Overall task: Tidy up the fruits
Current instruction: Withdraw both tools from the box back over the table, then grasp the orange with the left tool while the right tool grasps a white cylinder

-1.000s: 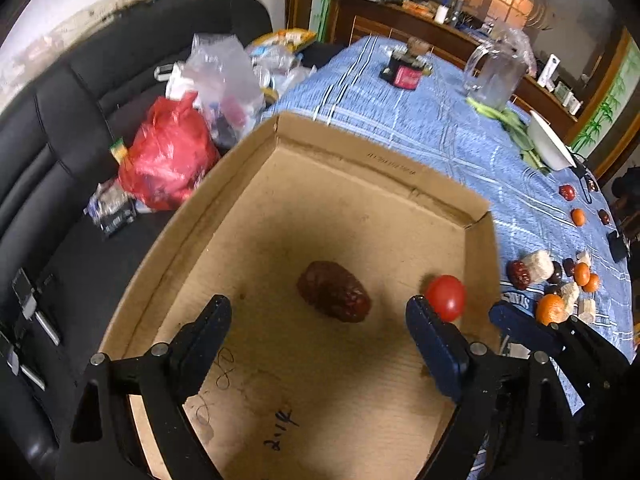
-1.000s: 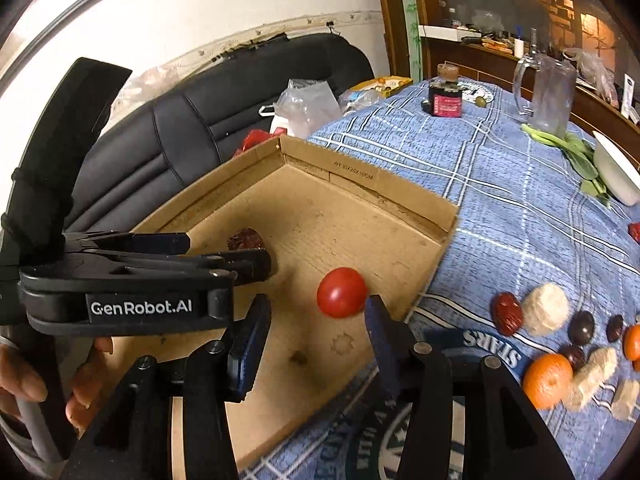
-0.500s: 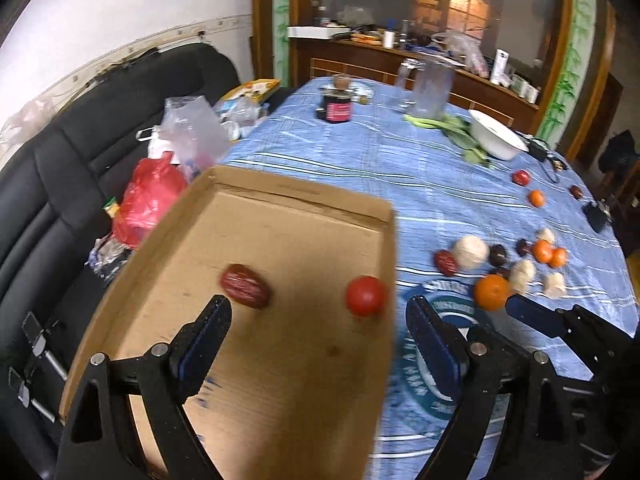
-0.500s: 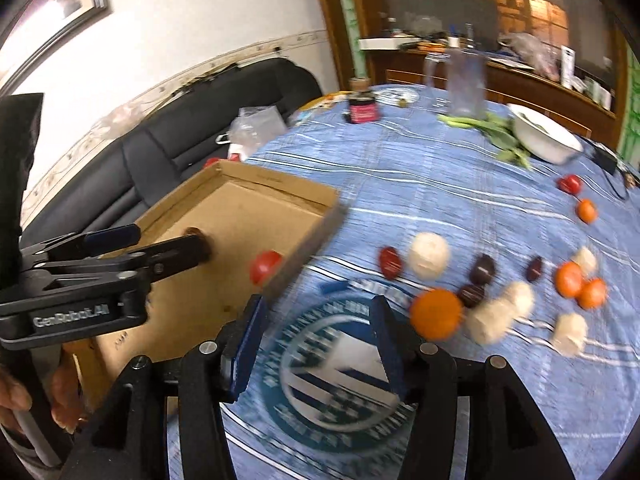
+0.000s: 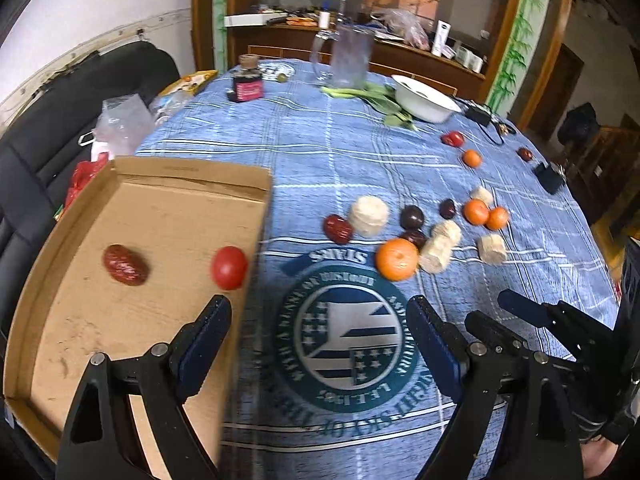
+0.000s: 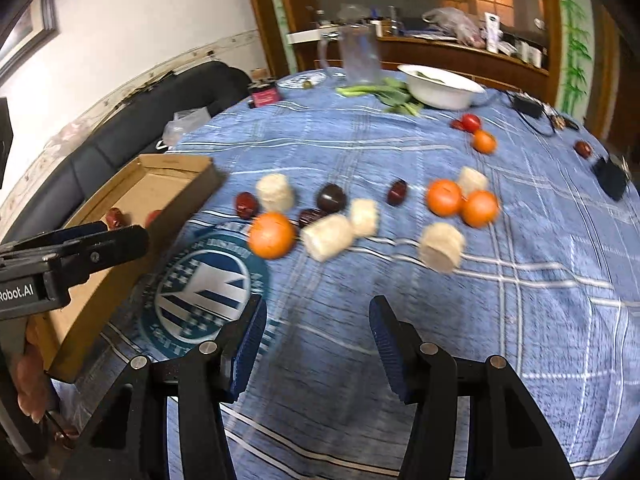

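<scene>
A shallow cardboard box [image 5: 192, 184] on the table's left edge holds a red date [image 5: 125, 265] and a cherry tomato [image 5: 229, 267]. Right of it, loose on the blue cloth, lie a large orange [image 5: 397, 259], another red date [image 5: 338, 228], a dark plum [image 5: 412, 217], two small oranges [image 5: 476, 212] and several pale cylinder pieces [image 5: 369, 216]. My left gripper [image 5: 318, 312] hangs open over the round emblem beside the box, empty. My right gripper [image 6: 316, 308] is open and empty over bare cloth, nearer than the large orange [image 6: 271, 236] and pale pieces [image 6: 328, 237].
At the back stand a white bowl [image 5: 424, 98], a glass pitcher [image 5: 348, 60], green leaves [image 5: 372, 94] and a dark jar [image 5: 247, 84]. A tomato [image 5: 454, 139], a small orange [image 5: 472, 158] and black chargers [image 5: 550, 176] lie at the right. A black sofa [image 5: 40, 120] with bags borders the left.
Both grippers have swung right, away from the box and out over the cloth toward the loose fruit. The date and tomato stay in the box. The right jaws stand slightly wider.
</scene>
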A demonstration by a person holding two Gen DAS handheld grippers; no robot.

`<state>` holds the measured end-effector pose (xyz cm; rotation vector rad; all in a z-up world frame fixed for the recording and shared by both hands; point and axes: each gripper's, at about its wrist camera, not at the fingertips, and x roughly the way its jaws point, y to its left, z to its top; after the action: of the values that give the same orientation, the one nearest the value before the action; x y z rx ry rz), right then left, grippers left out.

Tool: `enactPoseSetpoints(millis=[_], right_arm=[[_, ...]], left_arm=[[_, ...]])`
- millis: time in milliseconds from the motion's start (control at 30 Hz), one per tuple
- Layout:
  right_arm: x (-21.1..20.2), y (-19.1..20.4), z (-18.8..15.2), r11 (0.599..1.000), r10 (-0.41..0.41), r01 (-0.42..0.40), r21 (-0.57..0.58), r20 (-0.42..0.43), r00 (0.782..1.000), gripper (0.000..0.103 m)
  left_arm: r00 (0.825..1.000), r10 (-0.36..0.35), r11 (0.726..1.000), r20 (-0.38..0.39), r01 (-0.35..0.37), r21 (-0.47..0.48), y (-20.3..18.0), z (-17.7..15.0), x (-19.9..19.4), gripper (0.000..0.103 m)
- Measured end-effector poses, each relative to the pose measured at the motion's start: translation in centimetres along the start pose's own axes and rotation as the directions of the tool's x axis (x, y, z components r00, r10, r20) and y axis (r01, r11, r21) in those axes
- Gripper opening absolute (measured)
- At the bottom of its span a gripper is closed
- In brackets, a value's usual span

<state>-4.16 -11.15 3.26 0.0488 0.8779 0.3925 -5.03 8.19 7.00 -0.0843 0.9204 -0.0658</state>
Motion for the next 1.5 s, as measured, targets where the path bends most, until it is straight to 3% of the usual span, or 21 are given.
enactPoseSetpoints(millis=[800,833,867,900,933,967,1000,1267,1500], right_arm=[[0.0,-4.4,-0.3,0.998,0.024,-0.023,0.059,-0.005,1.0,0.058],[0.1,-4.4,-0.2,0.998,0.024,-0.024,0.057,-0.007,1.0,0.058],[0.2,-4.4,0.0,0.998,0.026,-0.026,0.056,-0.01,1.0,0.058],[0.4,-4.4,0.1,0.998,0.03,-0.029,0.053,-0.013,0.999,0.058],[0.6,-4.3,0.2,0.998,0.035,-0.034,0.046,-0.018,0.999,0.058],[0.8,-4.1,0.3,0.999,0.037,-0.036,0.037,-0.022,0.999,0.058],[0.9,-4.0,0.4,0.999,0.037,-0.036,0.031,-0.024,0.999,0.058],[3.2,-2.4,2.0,0.995,0.096,-0.098,-0.025,-0.057,0.994,0.058],[5.9,-0.9,4.3,0.991,0.101,-0.107,-0.08,-0.086,0.991,0.058]], left_arm=[[0.998,-0.033,0.994,-0.048,0.038,0.106,-5.2,1.5,7.5,0.088],[0.999,-0.029,0.993,-0.046,0.034,0.112,-5.3,1.6,7.9,0.086],[0.998,-0.026,0.992,-0.05,0.032,0.12,-5.5,1.7,8.3,0.073],[0.998,-0.025,0.992,-0.064,0.033,0.123,-5.5,1.7,8.7,0.05],[0.998,-0.019,0.992,-0.056,0.025,0.126,-5.6,1.7,8.8,0.05],[0.998,-0.031,0.991,-0.046,0.037,0.127,-5.5,1.7,8.7,0.037],[0.997,-0.062,0.99,-0.055,0.069,0.124,-5.5,1.7,8.7,0.033],[0.998,-0.041,0.997,-0.051,0.044,0.06,-3.3,1.2,6.9,0.032],[0.999,-0.041,0.997,-0.034,0.043,0.067,-2.7,0.9,4.8,0.033]])
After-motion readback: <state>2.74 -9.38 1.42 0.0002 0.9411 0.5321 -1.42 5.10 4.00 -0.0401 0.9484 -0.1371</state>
